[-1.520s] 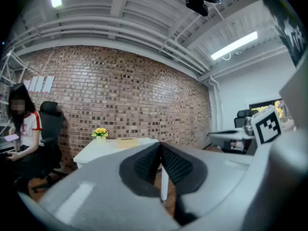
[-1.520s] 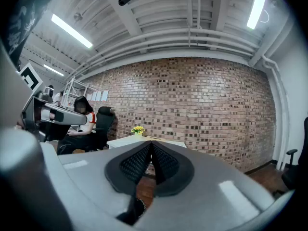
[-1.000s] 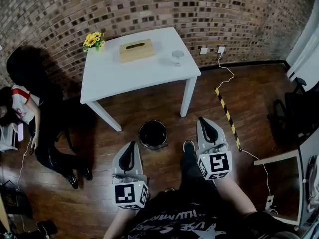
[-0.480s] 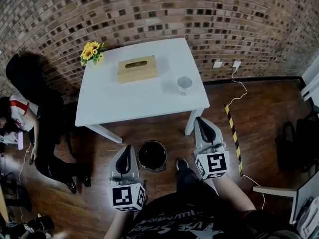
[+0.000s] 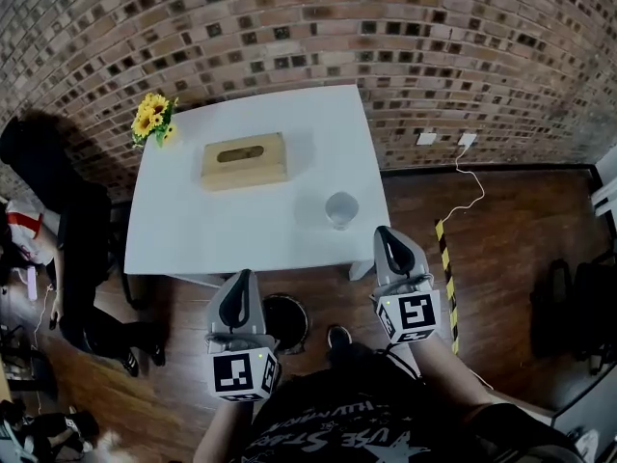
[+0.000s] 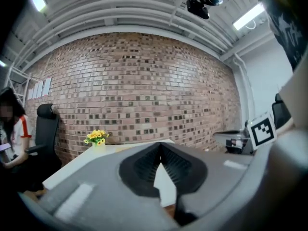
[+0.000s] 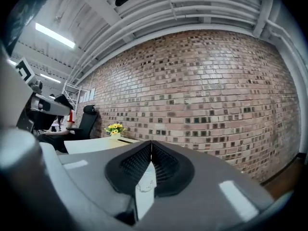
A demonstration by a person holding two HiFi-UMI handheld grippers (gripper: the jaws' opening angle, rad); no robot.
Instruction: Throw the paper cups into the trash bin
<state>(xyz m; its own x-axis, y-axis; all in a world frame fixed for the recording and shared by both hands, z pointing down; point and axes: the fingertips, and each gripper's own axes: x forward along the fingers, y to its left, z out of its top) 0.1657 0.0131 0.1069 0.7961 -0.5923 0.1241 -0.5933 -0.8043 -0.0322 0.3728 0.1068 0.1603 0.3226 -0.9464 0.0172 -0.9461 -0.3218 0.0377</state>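
cup: paper cup (image 5: 341, 208) stood on table (image 5: 241, 234), just ahead of right gripper (image 5: 386, 234)
jaws: right gripper and left gripper (image 5: 241, 278) both clenched, empty

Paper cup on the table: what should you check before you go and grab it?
1. Paper cup stands upright near the front edge of the table: ok.
2. Right gripper open to take it: not ok, its jaws are shut and hold nothing.
3. Left gripper open: not ok, it is shut and empty too.
4. Way to the cup free: ok, the tissue box and flowers stand farther back.
5. Trash bin ready: ok, it stands open on the floor by the table's front edge.
6. Room inside the bin: cannot tell, it is dark in there.
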